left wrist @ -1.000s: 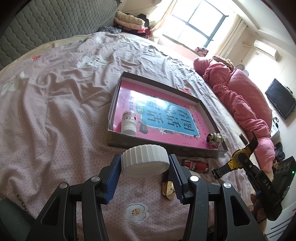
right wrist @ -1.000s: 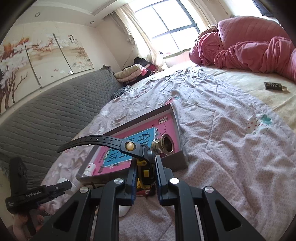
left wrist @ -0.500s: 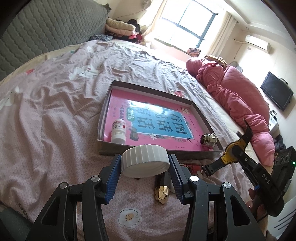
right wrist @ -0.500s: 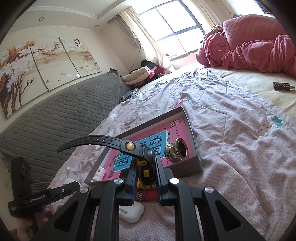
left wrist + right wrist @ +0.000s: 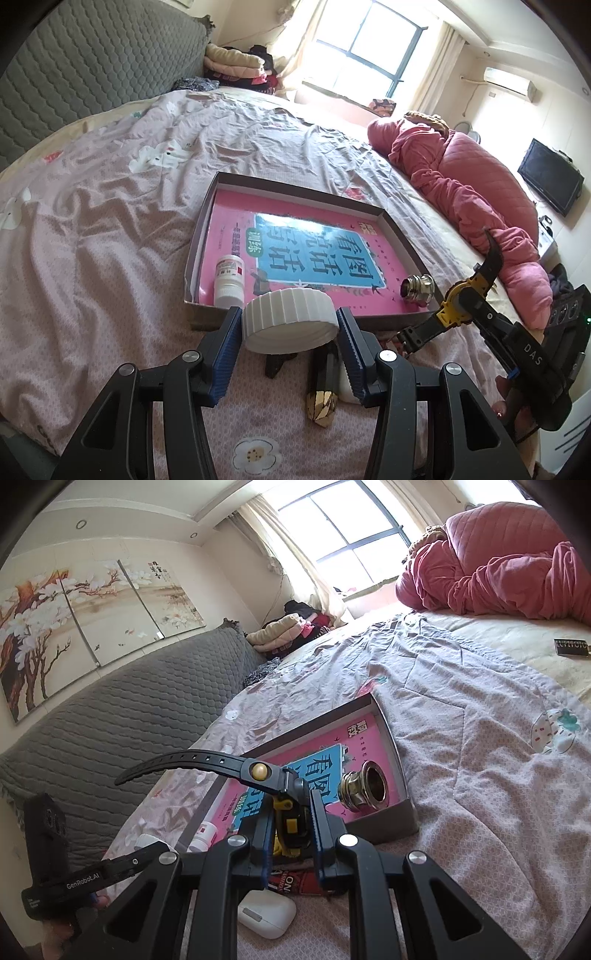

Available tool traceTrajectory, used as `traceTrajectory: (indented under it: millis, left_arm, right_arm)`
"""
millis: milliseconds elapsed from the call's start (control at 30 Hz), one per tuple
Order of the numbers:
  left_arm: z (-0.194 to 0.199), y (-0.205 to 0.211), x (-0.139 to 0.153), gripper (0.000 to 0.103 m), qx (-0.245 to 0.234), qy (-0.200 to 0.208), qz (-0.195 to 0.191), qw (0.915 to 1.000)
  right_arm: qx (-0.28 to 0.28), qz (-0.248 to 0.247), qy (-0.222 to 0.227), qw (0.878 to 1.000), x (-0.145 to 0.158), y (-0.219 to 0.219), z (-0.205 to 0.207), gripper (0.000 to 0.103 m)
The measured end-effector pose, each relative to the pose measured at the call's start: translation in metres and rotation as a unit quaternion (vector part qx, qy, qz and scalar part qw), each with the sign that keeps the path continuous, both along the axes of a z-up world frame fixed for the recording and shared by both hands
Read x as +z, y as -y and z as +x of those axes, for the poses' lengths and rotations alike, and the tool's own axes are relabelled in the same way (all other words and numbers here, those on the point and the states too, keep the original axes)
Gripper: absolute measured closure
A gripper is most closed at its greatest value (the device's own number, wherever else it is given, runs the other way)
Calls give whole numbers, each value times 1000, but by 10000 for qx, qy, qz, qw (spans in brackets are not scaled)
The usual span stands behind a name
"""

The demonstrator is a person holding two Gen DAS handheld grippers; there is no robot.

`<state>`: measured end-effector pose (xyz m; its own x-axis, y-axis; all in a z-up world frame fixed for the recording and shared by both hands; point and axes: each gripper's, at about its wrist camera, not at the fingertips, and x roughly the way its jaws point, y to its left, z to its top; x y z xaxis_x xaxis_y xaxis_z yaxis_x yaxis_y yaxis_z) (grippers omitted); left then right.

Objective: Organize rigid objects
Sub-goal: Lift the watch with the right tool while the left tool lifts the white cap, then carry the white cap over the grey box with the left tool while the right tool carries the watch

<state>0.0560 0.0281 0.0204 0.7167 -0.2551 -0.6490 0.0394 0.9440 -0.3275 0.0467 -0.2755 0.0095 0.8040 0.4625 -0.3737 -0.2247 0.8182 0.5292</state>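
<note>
L gripper (image 5: 290, 325) clamping white lid (image 5: 290, 319), R gripper (image 5: 291, 829) pinching watch (image 5: 273, 786)

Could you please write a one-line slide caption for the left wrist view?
Left gripper carries a white ribbed lid toward the shallow box on the bed.

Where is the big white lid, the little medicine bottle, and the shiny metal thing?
white lid (image 5: 290, 312): left wrist view, on its ribbed side.
medicine bottle (image 5: 229, 275): left wrist view, on its label.
metal fitting (image 5: 364, 786): right wrist view, on its rim.
</note>
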Motion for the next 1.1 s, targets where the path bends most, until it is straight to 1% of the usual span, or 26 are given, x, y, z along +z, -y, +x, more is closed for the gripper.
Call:
traceTrajectory:
  millis: [233, 333, 767, 1100]
  left_arm:
    - [8, 1, -2, 51, -9, 1, 27, 10000]
    - [11, 1, -2, 51, -2, 0, 18, 10000]
    - [25, 4, -2, 51, -5, 30, 96, 9999]
    - [37, 4, -4, 51, 17, 30, 129, 9999]
  right_arm:
    - [-124, 66, 28, 9999, 0, 2, 6, 86]
    - [-89, 145, 22, 9999, -1, 1, 8, 86]
    - [-201, -96, 156, 9996, 2, -8, 22, 86]
    - [-225, -99, 156, 9996, 0, -11, 31, 86]
